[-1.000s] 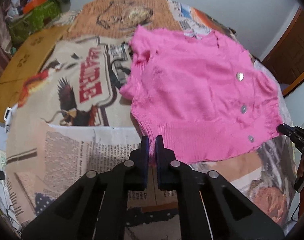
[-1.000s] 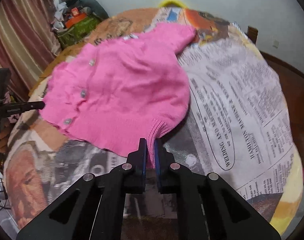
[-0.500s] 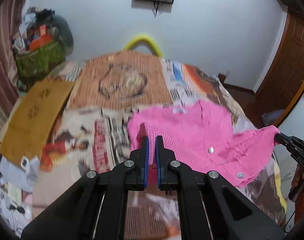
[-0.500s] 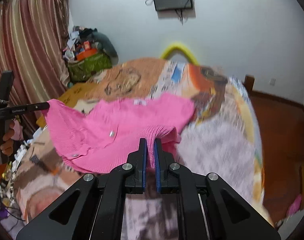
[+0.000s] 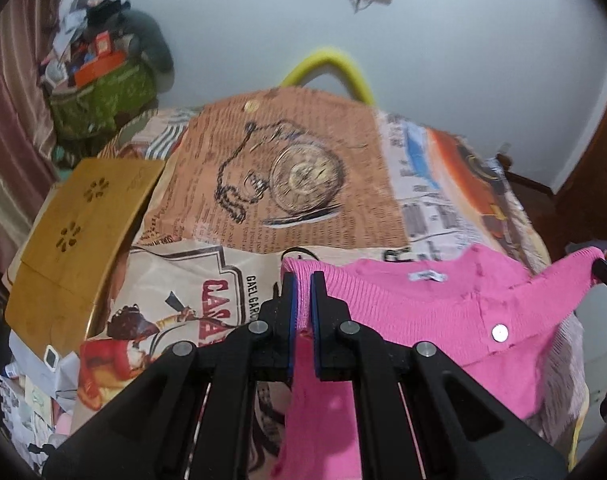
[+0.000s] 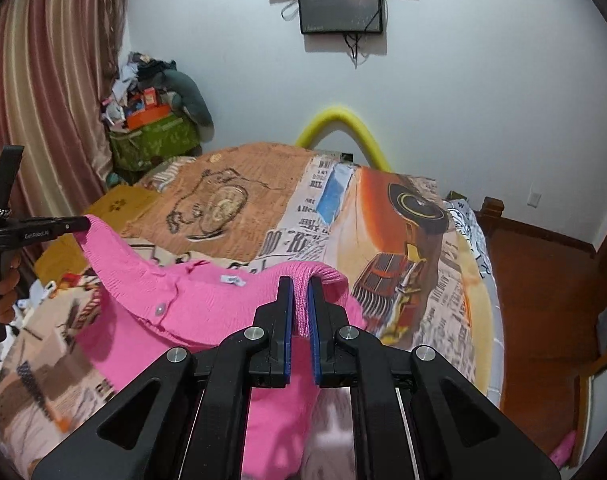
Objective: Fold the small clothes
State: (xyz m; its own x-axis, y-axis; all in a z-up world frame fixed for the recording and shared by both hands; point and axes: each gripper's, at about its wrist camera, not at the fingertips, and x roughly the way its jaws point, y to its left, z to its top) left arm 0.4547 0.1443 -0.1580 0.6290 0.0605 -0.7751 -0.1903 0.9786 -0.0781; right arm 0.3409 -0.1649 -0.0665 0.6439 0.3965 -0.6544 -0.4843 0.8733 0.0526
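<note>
Looking along the left tongs (image 5: 301, 296), the two blue-lined fingers are pressed together on a ribbed corner of the pink cardigan (image 5: 431, 320) — the knit runs up between them and folds over their tips. From that pinch the garment stretches away to the right, its neck label (image 5: 426, 276) and one silver button (image 5: 500, 333) facing the lens, until its far corner meets the dark tip of the right tongs (image 5: 603, 270) at the picture's edge. The cloth sags between the two grips and the rest hangs down toward the newspaper-print bedspread (image 5: 303, 168), so the held edge lies crosswise, left to right, above the bed.

Seen from the right wrist, the right tongs (image 6: 299, 300) are likewise clamped on a ribbed corner, pink rib bunched between the fingers. Here the cardigan runs away to the left, up to the left tongs (image 6: 79, 224), which pinch the other corner beside the person's hand (image 6: 5, 292). The left corner sits somewhat higher than the right one in this view, though the fisheye makes that hard to trust.

My reading: each grip owns one end of the same edge, neither nearer the middle — so the fold turns on carrying both corners forward together, keeping that crosswise line level, and laying it over the part nearest the bed
</note>
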